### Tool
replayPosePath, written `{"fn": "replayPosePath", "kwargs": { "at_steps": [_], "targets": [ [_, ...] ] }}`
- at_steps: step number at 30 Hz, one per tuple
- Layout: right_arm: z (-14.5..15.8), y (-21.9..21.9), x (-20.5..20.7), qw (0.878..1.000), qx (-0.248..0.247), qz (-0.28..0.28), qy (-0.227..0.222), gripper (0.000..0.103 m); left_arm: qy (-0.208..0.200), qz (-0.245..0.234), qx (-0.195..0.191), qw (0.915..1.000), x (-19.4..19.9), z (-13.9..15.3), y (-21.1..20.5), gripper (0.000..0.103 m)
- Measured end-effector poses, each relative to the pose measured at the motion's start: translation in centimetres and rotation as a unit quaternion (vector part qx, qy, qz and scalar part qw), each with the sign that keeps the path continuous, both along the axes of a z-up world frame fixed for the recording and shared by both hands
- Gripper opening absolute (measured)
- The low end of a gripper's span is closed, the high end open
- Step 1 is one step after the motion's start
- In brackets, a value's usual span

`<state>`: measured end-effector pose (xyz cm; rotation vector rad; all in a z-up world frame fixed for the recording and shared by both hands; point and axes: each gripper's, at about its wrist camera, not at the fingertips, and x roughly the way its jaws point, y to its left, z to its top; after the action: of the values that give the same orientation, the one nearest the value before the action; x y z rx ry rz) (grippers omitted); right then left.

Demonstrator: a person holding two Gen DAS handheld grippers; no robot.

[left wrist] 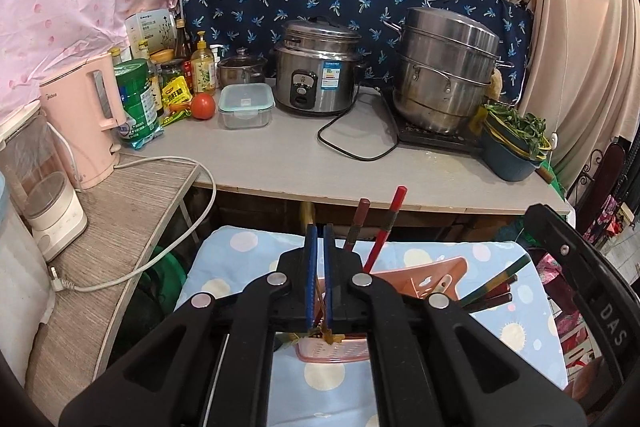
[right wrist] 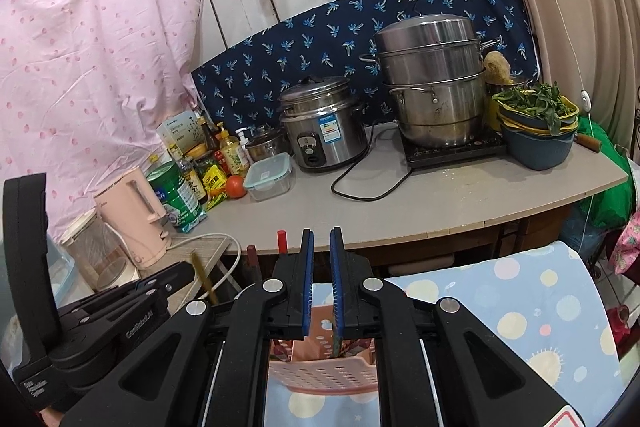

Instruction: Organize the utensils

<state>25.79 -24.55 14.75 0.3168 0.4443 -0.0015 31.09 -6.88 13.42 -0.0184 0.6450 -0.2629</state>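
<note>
A pink slotted basket (left wrist: 434, 277) (right wrist: 320, 373) stands on a dotted light-blue cloth (left wrist: 500, 339). A red chopstick (left wrist: 390, 223) and a dark red one (left wrist: 358, 223) stick upright out of it, and several more chopsticks (left wrist: 494, 291) lean to the right. My left gripper (left wrist: 319, 247) hangs over the basket, shut on a thin olive chopstick (right wrist: 199, 273). My right gripper (right wrist: 321, 255) is also above the basket. Its pads stand a narrow gap apart and pinch a green patterned chopstick (right wrist: 336, 341) low between them.
Beyond the cloth runs a grey counter (left wrist: 304, 163) with a rice cooker (left wrist: 316, 71), a stacked steamer pot (left wrist: 444, 67), a blue bowl of greens (left wrist: 512, 147), a lidded box (left wrist: 246, 105), bottles and a pink kettle (left wrist: 84, 115). A white cable (left wrist: 172, 251) hangs at the left.
</note>
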Motion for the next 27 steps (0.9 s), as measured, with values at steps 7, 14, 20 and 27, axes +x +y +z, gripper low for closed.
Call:
{"fn": "replayPosePath", "kwargs": {
  "at_steps": [7, 14, 20, 27],
  "targets": [
    [-0.6, -0.2, -0.7, 1.0, 0.002, 0.001, 0.005, 0.013, 0.0, 0.0, 0.002, 1.0, 0.4, 0.0, -0.6, 0.005],
    [-1.0, -0.9, -1.7, 1.0, 0.009, -0.002, 0.005, 0.019, -0.008, 0.009, -0.011, 0.9999, -0.2, 0.5, 0.5, 0.036],
    [-1.3, -1.2, -3.3, 1.0, 0.008, 0.003, 0.003, 0.019, -0.009, 0.013, -0.014, 0.9998, -2.1, 0.4, 2.7, 0.036],
    [-2.7, -0.6, -6.2, 1.0, -0.012, 0.014, 0.011, 0.02, 0.004, 0.023, 0.0, 0.9997, -4.9, -2.5, 5.4, 0.036]
  ]
}}
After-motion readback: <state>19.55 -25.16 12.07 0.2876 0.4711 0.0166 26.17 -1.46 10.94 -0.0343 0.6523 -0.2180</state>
